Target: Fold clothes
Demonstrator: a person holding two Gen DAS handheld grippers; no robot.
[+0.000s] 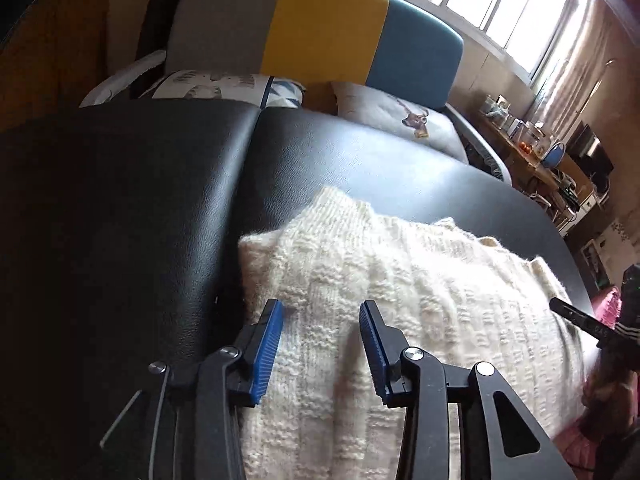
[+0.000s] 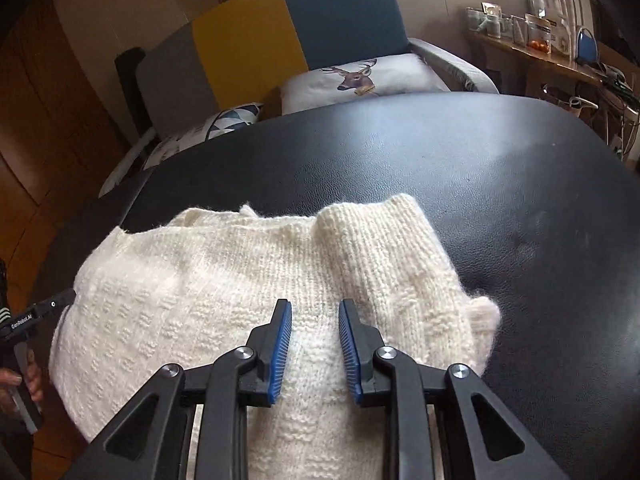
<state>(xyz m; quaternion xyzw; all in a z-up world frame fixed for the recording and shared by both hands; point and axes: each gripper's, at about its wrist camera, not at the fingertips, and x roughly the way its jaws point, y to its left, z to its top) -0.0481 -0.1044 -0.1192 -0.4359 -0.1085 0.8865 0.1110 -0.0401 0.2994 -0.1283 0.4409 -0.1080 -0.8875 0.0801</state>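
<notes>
Item: cream knit sweater (image 1: 400, 300), folded into a thick bundle, lying on a black padded bench (image 1: 120, 220). In the left wrist view it occupies the near right part of the bench; in the right wrist view, the near left part, with a ribbed cuff or hem (image 2: 384, 232) pointing toward the far side.

Edges and room: bare black surface lies wide open beyond the sweater and to both sides. A seam (image 1: 248, 152) runs front to back across the padding, left of the sweater. The far edge of the bench meets a sofa (image 2: 280, 40) with grey, yellow and blue back panels and a deer-print cushion (image 2: 360, 76).

Hidden or unclear: the sweater's near edge is cut off below both frames and covered by the claws; its layering cannot be made out. A cluttered side shelf (image 2: 540, 40) is too small to itemise.

Left claw (image 1: 322, 308): fingers apart, over the sweater's left portion, gripping nothing.

Right claw (image 2: 314, 306): fingers apart, narrower gap, over the knit near the cuff; contact cannot be told. A hand (image 2: 20, 384) shows at the left margin.
</notes>
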